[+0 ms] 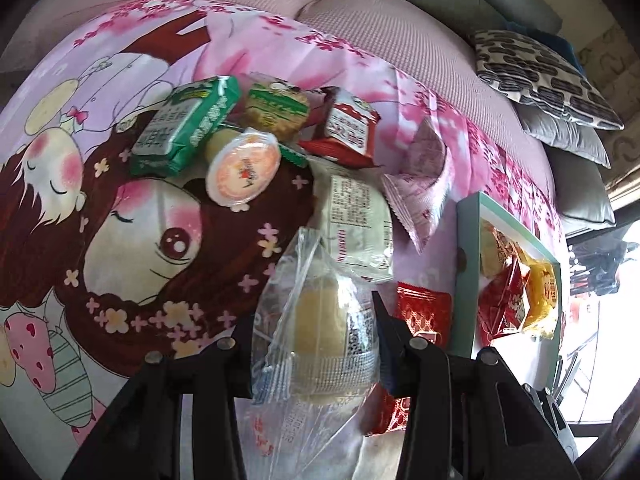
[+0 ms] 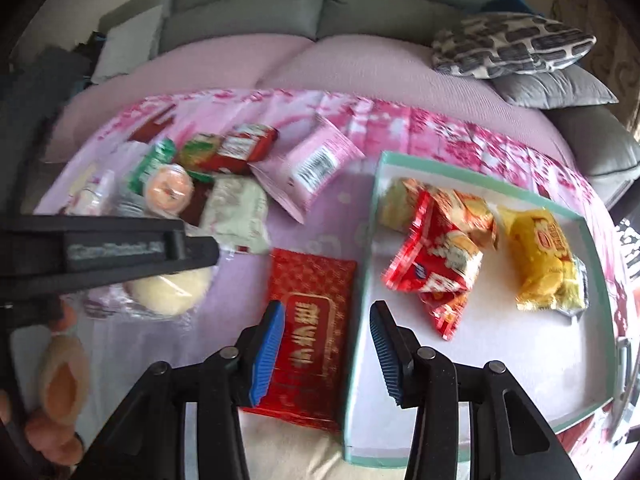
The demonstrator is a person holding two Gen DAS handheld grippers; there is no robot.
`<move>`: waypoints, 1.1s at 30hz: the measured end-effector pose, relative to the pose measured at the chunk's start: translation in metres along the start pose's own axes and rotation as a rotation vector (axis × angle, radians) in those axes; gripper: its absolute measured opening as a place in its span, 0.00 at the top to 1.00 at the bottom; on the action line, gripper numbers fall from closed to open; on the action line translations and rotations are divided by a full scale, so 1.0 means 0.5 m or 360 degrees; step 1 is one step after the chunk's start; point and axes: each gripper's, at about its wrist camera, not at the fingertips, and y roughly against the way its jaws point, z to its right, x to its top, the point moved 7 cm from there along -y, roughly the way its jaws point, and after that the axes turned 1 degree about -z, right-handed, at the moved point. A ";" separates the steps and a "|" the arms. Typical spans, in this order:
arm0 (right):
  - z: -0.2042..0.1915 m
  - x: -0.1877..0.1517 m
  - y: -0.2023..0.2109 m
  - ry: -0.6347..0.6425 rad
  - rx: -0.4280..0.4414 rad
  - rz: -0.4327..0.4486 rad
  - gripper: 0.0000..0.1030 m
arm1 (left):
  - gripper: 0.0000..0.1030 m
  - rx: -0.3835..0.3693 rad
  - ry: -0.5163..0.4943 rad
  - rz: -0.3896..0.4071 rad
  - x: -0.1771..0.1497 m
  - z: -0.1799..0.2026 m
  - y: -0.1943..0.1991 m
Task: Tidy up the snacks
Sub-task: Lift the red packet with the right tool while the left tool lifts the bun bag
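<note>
Left tongs [image 1: 316, 344] clamp the clear-wrapped bun [image 1: 324, 332]; right tongs [image 2: 326, 354] gape empty over the red packet [image 2: 310, 340]. Lower squarely, avoiding the tray [image 2: 452, 356] rim.

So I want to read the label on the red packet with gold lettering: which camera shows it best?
The right wrist view: the red packet lies nearly whole on the cloth beside the tray, gold lettering facing up. The left wrist view shows only parts of it, cut off by the left hand-held gripper and its clear-wrapped bun.
</note>
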 end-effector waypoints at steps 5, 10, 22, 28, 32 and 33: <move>-0.036 -0.007 -0.005 0.0011 0.0172 -0.0029 0.53 | 0.56 -0.0022 0.0039 -0.0012 -0.002 -0.011 0.000; -0.029 -0.022 -0.048 -0.0022 0.0125 -0.0135 0.53 | 0.56 -0.0046 0.0065 -0.0018 0.000 -0.014 0.001; -0.033 -0.030 -0.069 -0.0074 0.0128 -0.0189 0.45 | 0.56 -0.0052 0.0083 -0.0034 0.000 -0.019 -0.003; -0.053 -0.027 -0.061 -0.0098 0.0286 -0.0183 0.46 | 0.56 -0.0049 0.0088 -0.0036 0.001 -0.019 -0.004; -0.044 -0.029 -0.065 -0.0092 0.0195 -0.0185 0.43 | 0.56 -0.0050 0.0089 -0.0037 0.001 -0.019 -0.004; -0.043 -0.031 -0.067 -0.0100 0.0191 -0.0201 0.43 | 0.56 -0.0049 0.0089 -0.0039 0.001 -0.020 -0.005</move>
